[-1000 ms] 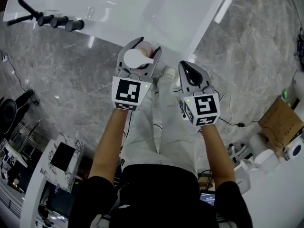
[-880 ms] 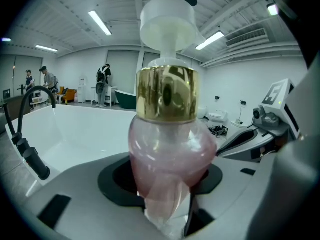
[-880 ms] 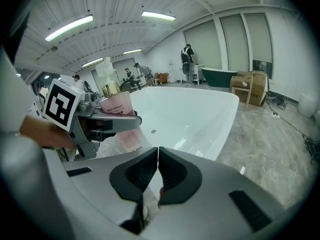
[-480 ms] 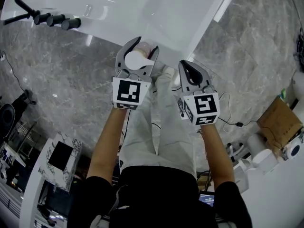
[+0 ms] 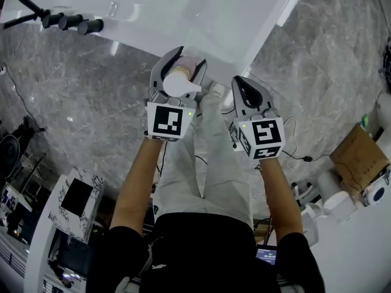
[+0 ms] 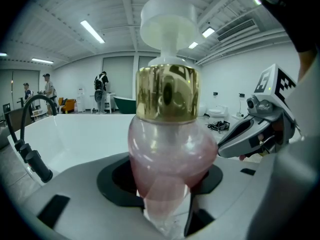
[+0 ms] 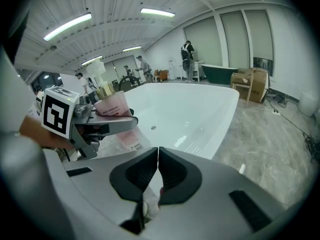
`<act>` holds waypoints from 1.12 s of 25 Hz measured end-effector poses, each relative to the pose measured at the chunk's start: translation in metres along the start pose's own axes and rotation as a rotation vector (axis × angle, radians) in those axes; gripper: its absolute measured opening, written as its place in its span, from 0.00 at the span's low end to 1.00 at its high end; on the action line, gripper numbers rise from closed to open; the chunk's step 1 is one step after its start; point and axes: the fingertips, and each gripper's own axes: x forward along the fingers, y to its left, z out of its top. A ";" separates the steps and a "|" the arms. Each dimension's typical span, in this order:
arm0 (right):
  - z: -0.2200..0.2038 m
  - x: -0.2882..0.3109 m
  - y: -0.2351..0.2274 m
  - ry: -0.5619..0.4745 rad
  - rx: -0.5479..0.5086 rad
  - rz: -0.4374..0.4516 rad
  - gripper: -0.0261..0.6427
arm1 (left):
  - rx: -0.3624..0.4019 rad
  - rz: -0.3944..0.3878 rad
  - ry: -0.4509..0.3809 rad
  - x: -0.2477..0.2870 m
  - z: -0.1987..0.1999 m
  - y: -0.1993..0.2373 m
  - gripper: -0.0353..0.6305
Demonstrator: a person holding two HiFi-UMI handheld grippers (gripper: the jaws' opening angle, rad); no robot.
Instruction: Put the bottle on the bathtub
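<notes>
Pinching a pink bottle [image 5: 181, 83] in the left gripper [image 5: 185, 60], and squeezing that clear rosy belly from both sides, with the gold collar and white pump head poking up above the jaws. Holding it upright, just ahead of the gripper's marker cube, right at the near edge of the white bathtub [image 5: 214, 11]. Hard to say from any view whether the base touches the rim or hangs just clear of it. Carrying nothing in the right gripper [image 5: 240, 83]: pressed together tip to tip, with only the tub and the floor showing past the tips. Sitting just to the right of the left gripper, close beside it but apart, and angled down like its partner. Straight ahead of the right gripper's tips, looking into the tub's smooth white basin with a small drain [image 7: 153, 128] at the bottom. Off to the right of that gripper, grey marble floor [image 5: 317, 72], and well out beyond it a cardboard box [image 5: 360, 154]. Far to the left of the left gripper, spotting black tap handles [image 5: 70, 23] along the tub's end.
</notes>
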 end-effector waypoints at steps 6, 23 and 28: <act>-0.002 0.002 0.002 0.002 0.006 0.002 0.07 | 0.001 0.005 0.008 -0.001 -0.004 -0.002 0.40; 0.000 -0.001 0.012 -0.005 0.006 -0.001 0.08 | 0.026 -0.035 0.021 -0.011 -0.015 -0.007 0.53; 0.019 -0.015 0.016 -0.031 -0.003 -0.009 0.08 | 0.019 -0.069 0.053 -0.026 -0.014 -0.016 0.53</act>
